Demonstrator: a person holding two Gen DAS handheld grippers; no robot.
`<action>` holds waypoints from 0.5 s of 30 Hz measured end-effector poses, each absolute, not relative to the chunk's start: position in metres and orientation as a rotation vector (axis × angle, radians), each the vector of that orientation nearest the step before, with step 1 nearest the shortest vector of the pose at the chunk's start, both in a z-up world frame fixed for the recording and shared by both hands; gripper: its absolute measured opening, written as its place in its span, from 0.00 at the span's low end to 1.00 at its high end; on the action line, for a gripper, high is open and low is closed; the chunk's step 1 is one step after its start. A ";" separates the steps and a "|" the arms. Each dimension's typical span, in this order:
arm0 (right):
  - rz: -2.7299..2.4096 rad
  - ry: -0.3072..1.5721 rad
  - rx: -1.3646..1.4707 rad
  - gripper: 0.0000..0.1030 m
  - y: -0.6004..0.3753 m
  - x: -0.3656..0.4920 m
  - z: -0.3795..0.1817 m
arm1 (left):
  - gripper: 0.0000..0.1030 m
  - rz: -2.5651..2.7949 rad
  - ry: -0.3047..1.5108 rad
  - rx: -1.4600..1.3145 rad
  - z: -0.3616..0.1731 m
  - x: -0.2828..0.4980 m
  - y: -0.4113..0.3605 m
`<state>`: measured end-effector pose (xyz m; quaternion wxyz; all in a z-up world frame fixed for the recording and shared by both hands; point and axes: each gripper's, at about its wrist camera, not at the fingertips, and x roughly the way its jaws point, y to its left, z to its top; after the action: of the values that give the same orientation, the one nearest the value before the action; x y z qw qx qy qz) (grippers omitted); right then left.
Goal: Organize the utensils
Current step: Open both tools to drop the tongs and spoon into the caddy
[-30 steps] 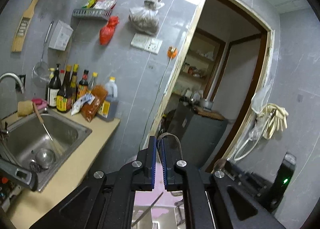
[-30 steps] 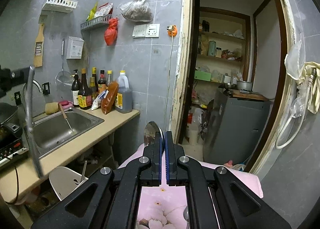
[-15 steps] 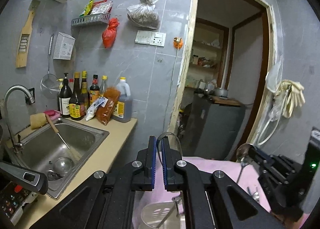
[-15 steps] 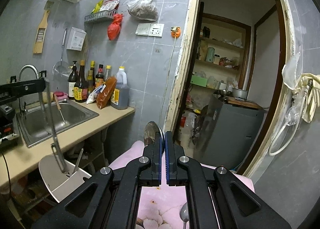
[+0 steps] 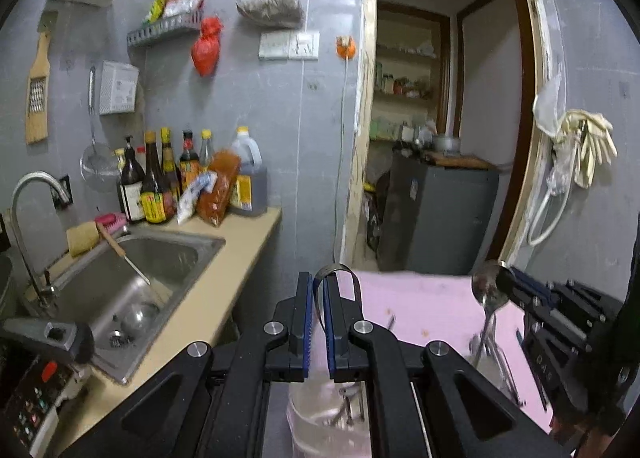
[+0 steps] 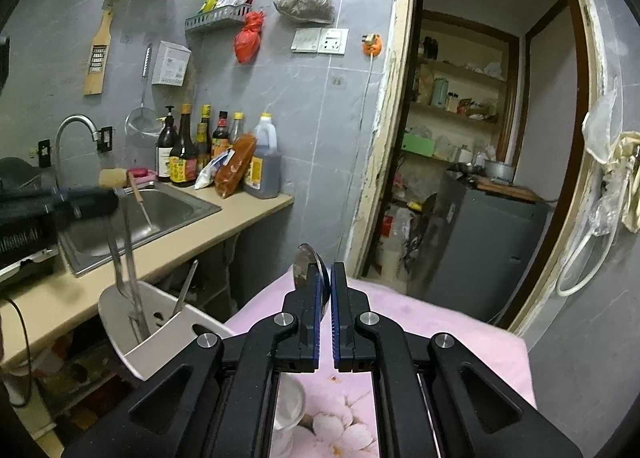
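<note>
Metal tongs point(image 6: 128, 258) hang near-vertical, tips down inside the white holder point(image 6: 160, 330); their looped top point(image 5: 334, 272) sits clamped in the left tool. A second utensil handle point(image 6: 186, 288) leans in the holder. A metal spoon point(image 6: 306, 262), bowl up, is pinched in the right tool above the pink cloth point(image 6: 440, 338).

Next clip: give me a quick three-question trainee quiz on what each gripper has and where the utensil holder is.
1. True or false: the right gripper is shut on a spoon.
2. What does the left gripper hold? A) tongs B) a knife C) nothing
3. Fill in: in the right wrist view, the tongs' lower ends reach into the white ____.

Key: 1 true; 2 A; 3 utensil holder.
</note>
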<state>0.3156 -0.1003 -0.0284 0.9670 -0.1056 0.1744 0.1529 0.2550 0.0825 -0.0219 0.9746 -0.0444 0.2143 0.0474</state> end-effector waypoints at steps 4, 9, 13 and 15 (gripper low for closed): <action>0.352 0.368 -0.175 0.15 -0.110 0.309 -0.028 | 0.06 0.058 0.495 -0.128 -0.034 0.254 0.079; 0.366 0.368 -0.099 0.28 -0.132 0.299 -0.017 | 0.16 0.003 0.525 -0.194 -0.038 0.250 0.075; 0.316 0.350 -0.040 0.48 -0.161 0.289 -0.006 | 0.51 -0.023 0.485 -0.237 -0.029 0.243 0.068; 0.282 0.337 -0.006 0.54 -0.180 0.283 0.001 | 0.59 -0.035 0.460 -0.242 -0.022 0.240 0.061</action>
<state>0.2834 -0.1803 0.0007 0.9760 -0.0029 0.1669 0.1397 0.2403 0.0607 -0.0223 0.9663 -0.1198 0.2273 -0.0171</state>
